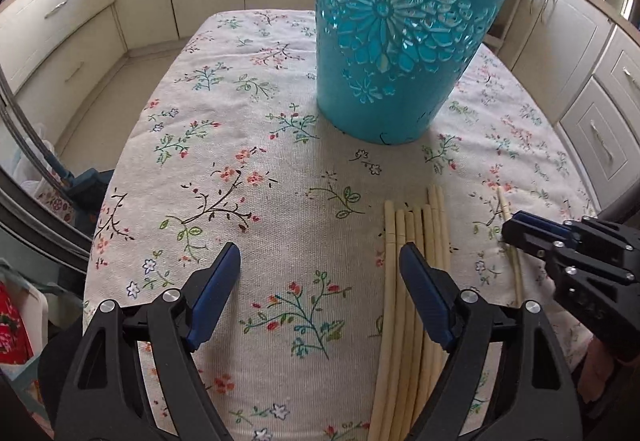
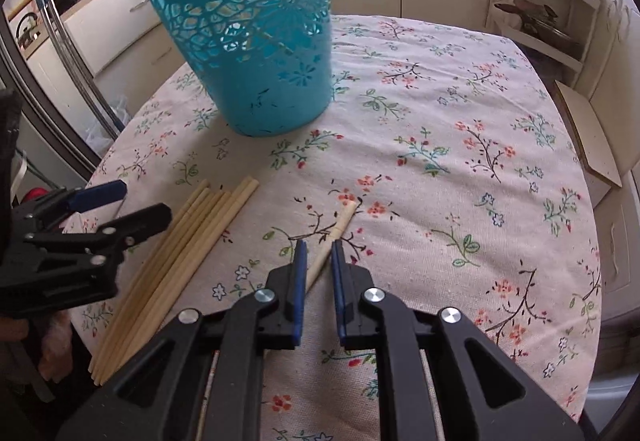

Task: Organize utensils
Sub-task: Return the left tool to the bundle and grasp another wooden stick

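Right wrist, right tool [image 2: 319,243] pinching single chopstick [image 2: 338,227], left tool [image 1: 320,255] spread beside chopstick bundle [image 1: 416,237].

Two wrist fisheyes, angled steeply down, close over table [image 1: 280,169], sharing bin [image 2: 248,53]

Matt woven tablecloth [image 1: 256,145], pierced plastic basket [image 1: 396,41]
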{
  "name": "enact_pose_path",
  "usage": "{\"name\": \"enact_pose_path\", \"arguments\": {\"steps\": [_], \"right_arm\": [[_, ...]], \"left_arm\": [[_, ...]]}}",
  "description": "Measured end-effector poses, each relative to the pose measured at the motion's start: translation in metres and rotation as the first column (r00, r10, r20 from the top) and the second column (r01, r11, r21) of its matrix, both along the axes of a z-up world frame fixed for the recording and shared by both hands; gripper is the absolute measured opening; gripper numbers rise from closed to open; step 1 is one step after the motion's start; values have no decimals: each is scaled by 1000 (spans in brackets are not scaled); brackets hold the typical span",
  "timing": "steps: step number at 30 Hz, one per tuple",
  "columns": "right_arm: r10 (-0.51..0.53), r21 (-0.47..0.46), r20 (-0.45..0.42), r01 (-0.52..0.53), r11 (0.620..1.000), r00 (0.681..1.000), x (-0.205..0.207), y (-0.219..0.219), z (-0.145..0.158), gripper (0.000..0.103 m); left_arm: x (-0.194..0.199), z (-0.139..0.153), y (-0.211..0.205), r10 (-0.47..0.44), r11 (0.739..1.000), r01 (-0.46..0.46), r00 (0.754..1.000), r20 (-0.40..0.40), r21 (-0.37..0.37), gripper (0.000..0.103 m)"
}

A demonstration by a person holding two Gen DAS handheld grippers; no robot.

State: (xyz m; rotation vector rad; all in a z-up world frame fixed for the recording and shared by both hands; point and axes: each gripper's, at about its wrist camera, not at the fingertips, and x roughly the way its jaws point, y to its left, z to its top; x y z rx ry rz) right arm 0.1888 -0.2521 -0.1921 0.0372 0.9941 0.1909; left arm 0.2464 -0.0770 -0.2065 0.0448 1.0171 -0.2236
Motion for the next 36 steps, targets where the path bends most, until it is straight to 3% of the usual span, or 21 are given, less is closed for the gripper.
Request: {"name": "enact_pose_path", "arguments": {"steps": [10, 16, 19, 22, 27, 30, 34, 36], "right_arm": [[-40, 26, 10, 40, 999, 999, 3, 0, 1, 13], [74, -14, 6, -74, 997, 997, 4, 17, 1, 13], [43, -22, 3, -43, 999, 999, 4, 11, 1, 13], [0, 7, -6, 0, 1000, 1000, 6, 5, 1, 13], [86, -12, -11, -86, 996, 996, 6, 23, 0, 13], [78, -50, -10, -78, 996, 997, 7, 23, 2, 13], [32, -25, -22, -33, 999, 999, 10, 13, 1, 13], [47, -43, -23, -48, 998, 999, 10, 17, 1, 13]], "left_arm": [[4, -2, -8, -19, 997, 18, 1000, 16, 79, 78], [4, 0, 4, 22, 996, -23, 1000, 20, 85, 73], [4, 1, 8, 24, 996, -25, 1000, 18, 82, 69], [3, 2, 3, 0, 996, -2, 1000, 26, 86, 60], [8, 3, -9, -58, 995, 57, 998, 18, 76, 29], [11, 4, -9, -60, 996, 60, 998, 8, 72, 26], [9, 3, -9, -61, 996, 61, 998, 11, 66, 22], [11, 3, -9, -64, 997, 63, 998, 7, 53, 11]]}}
